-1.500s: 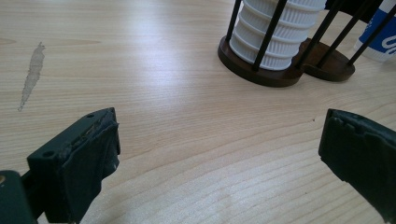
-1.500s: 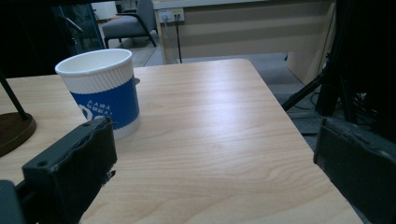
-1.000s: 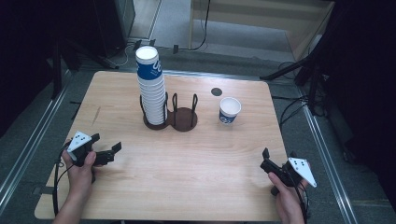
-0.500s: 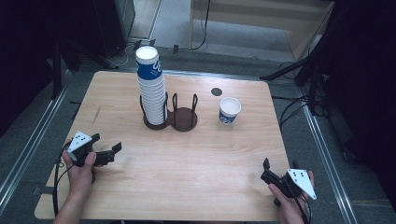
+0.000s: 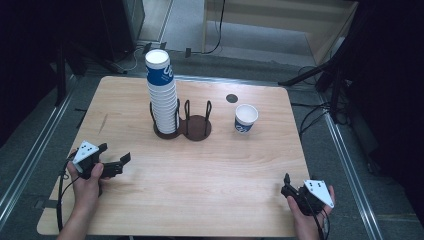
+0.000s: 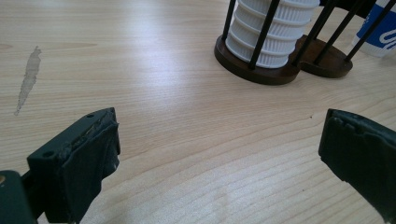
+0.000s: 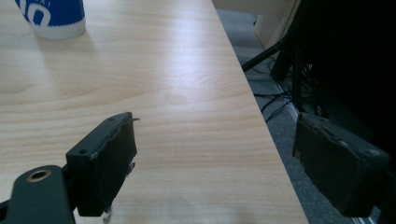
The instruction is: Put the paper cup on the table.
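Overhead light on the bench [image 5: 210, 170], dark all round.

We see the wooden top evenly lit from above while the floor and corners beyond it fall to near black in the high view. Shadows there are short and soft: a faint one under the cup stack [image 5: 162, 95] and the lone cup [image 5: 245, 119]. We note a pale sheen across the grain in the left gripper view, brightest just before the holder [image 6: 280, 70]. In both gripper views the near black fingers [image 6: 77, 163] are soft-edged and slightly out of focus, the wood beyond sharper. The right gripper view turns murky past the bench edge. The high view is grainy.
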Demonstrator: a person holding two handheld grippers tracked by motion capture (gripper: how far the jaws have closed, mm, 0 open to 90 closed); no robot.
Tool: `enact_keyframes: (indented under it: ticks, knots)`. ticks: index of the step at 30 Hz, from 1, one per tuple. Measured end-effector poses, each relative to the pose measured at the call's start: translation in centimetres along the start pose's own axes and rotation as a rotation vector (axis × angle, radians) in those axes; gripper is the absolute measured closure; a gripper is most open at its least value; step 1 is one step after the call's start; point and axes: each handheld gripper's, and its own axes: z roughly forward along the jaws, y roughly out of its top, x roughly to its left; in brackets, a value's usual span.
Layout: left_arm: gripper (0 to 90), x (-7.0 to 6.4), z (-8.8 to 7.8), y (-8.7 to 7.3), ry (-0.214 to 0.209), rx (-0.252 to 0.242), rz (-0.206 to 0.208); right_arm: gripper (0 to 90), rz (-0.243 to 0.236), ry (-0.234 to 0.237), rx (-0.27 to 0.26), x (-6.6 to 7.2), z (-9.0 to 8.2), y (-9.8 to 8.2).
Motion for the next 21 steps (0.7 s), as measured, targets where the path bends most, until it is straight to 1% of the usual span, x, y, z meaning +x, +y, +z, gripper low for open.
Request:
enact_keyframes:
  ticks: [1,2,3,4,5,7,9,14,21]
  knots:
    - [0.0,-0.01,0.00,-0.01,0.000,-0.001,0.001,13.6,-0.030,-0.005,0.012,0.32,-0.02,-0.03]
    - [0.0,-0.02,0.00,-0.01,0.000,-0.001,0.001,13.6,-0.049,-0.009,0.016,0.52,-0.04,-0.04]
    - [0.0,-0.02,0.00,-0.01,0.000,-0.001,0.001,13.6,-0.049,-0.009,0.016,0.52,-0.04,-0.04]
    - [0.0,-0.02,-0.01,-0.01,0.000,-0.001,0.003,13.6,-0.064,-0.011,0.020,0.73,-0.02,-0.05]
    - [0.0,-0.03,-0.03,-0.01,0.000,-0.001,0.004,13.6,-0.087,-0.023,0.022,1.00,0.03,-0.06]
    - [0.0,-0.07,-0.07,-0.04,0.003,-0.008,0.006,13.6,-0.109,-0.037,0.025,1.22,0.10,-0.06]
    - [0.0,-0.07,-0.06,-0.04,0.004,-0.008,0.004,13.6,-0.110,-0.036,0.026,1.22,0.11,-0.06]
    - [0.0,0.01,-0.06,-0.04,0.001,-0.008,-0.007,13.6,-0.082,-0.036,0.031,1.01,0.12,-0.03]
    - [0.0,0.10,-0.03,-0.02,0.003,-0.007,-0.019,13.5,-0.112,-0.048,0.042,1.25,0.26,0.00]
